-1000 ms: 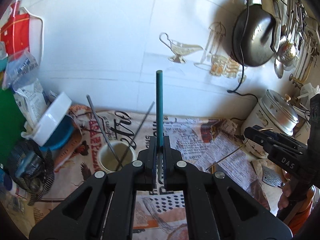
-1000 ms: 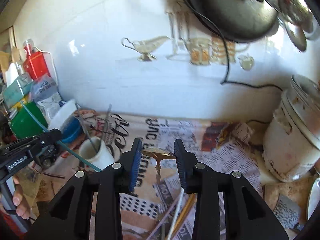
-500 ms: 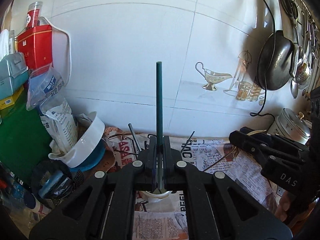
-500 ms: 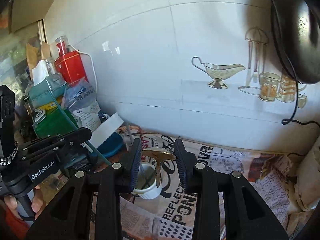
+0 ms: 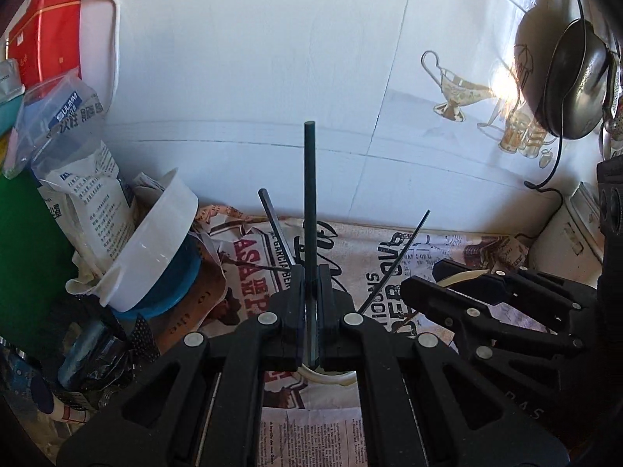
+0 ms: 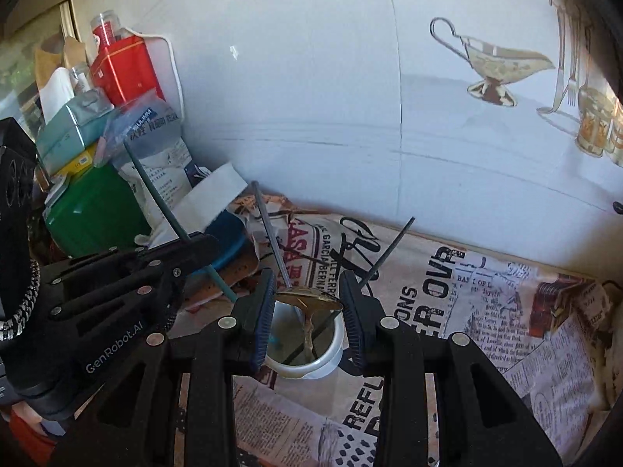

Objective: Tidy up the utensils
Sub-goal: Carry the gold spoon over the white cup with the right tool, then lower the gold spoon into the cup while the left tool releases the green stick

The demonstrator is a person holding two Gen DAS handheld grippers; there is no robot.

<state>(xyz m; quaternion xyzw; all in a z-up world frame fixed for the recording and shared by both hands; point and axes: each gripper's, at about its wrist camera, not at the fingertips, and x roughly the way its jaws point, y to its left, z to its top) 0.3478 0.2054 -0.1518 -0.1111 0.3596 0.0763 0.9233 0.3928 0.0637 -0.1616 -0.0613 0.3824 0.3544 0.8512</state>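
A white cup (image 6: 311, 362) stands on the newspaper with a grey chopstick (image 6: 268, 229) and a thin dark chopstick (image 6: 389, 249) leaning in it. My left gripper (image 5: 310, 272) is shut on a teal chopstick (image 5: 309, 194) that points up past its fingers. In the right wrist view the left gripper (image 6: 206, 245) sits left of the cup, and the teal chopstick (image 6: 155, 190) slants down with its low tip inside the rim. My right gripper (image 6: 307, 278) grips a brass spoon (image 6: 307, 301) by the bowl, with the handle hanging into the cup. The cup (image 5: 331, 377) peeks out under the left fingers.
Newspaper (image 6: 447, 303) covers the counter up to a white tiled wall. A tilted white bowl on a blue one (image 5: 155, 249), packets and a green box (image 6: 97, 210) crowd the left. A pale cooker (image 5: 564, 241) and a hanging black pan (image 5: 572, 81) are at the right.
Both grippers have swung left and sunk toward the white cup, which is now right under them. The spoon's handle and the teal chopstick's tip now reach into the cup.
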